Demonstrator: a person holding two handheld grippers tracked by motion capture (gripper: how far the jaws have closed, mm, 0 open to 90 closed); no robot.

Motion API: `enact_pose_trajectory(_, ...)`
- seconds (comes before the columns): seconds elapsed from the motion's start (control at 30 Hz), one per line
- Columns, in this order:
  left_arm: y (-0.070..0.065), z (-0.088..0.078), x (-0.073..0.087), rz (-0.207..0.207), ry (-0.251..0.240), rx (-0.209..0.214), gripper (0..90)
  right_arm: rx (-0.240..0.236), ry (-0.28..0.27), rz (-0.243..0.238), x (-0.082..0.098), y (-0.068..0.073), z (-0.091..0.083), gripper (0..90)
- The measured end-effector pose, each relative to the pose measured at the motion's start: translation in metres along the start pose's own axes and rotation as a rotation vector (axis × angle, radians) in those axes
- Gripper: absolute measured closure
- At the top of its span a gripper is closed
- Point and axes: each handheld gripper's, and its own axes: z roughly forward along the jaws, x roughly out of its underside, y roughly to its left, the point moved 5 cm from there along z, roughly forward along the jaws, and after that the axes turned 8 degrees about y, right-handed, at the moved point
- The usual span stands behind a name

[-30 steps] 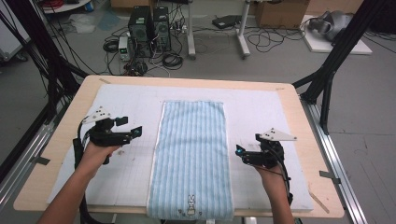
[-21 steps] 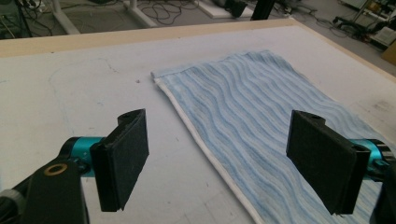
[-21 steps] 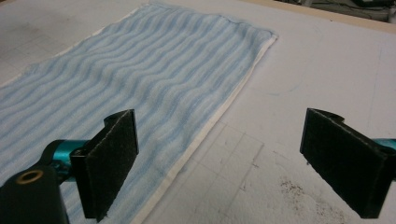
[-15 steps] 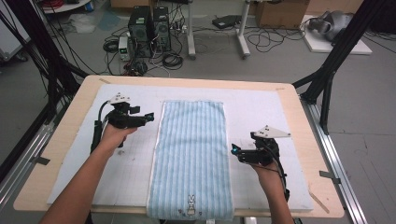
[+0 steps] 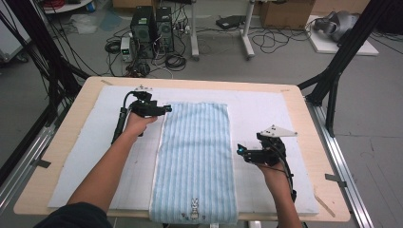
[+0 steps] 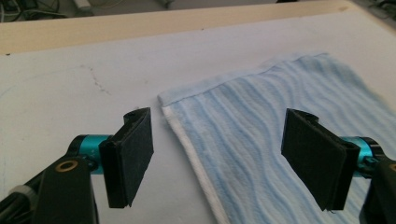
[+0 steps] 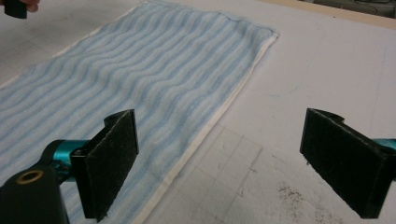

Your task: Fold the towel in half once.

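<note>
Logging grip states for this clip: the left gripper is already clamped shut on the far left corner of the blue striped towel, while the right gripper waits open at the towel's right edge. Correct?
Not quite. The left gripper is not clamped: the left gripper view shows its jaws standing apart over the towel's far left corner, the pads pressing on nothing. They have just been closing a little. The right gripper does wait open at the right edge.

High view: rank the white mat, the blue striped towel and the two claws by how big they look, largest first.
1. white mat
2. blue striped towel
3. left claw and right claw: they look about alike, so no ranking between them.
</note>
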Motion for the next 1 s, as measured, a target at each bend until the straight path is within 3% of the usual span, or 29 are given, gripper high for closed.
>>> enact_pose_trajectory(0.27, 0.009, 0.032, 0.014, 0.013, 0.063, -0.07, 35.1, 0.015, 0.034, 0.019, -0.004, -0.01, 0.015, 10.7)
enact_pose_trajectory(0.37, 0.007, 0.033, 0.014, 0.035, 0.059, -0.085, 37.6, 0.018, 0.046, 0.021, -0.007, -0.012, 0.021, 10.8)
enact_pose_trajectory(0.5, 0.002, 0.032, 0.016, 0.094, 0.075, -0.107, 42.6, 0.03, 0.062, 0.015, -0.016, -0.015, 0.034, 10.8)
enact_pose_trajectory(0.63, -0.005, 0.032, 0.019, 0.137, 0.082, -0.124, 52.4, 0.041, 0.087, 0.015, -0.026, -0.016, 0.051, 10.8)
enact_pose_trajectory(0.9, -0.01, 0.029, 0.023, 0.144, 0.067, -0.106, 82.9, 0.062, 0.123, 0.029, -0.039, -0.017, 0.08, 10.9)
enact_pose_trajectory(1.0, -0.011, 0.029, 0.023, 0.123, 0.067, -0.101, 85.0, 0.075, 0.146, 0.05, -0.041, -0.021, 0.09, 17.1)
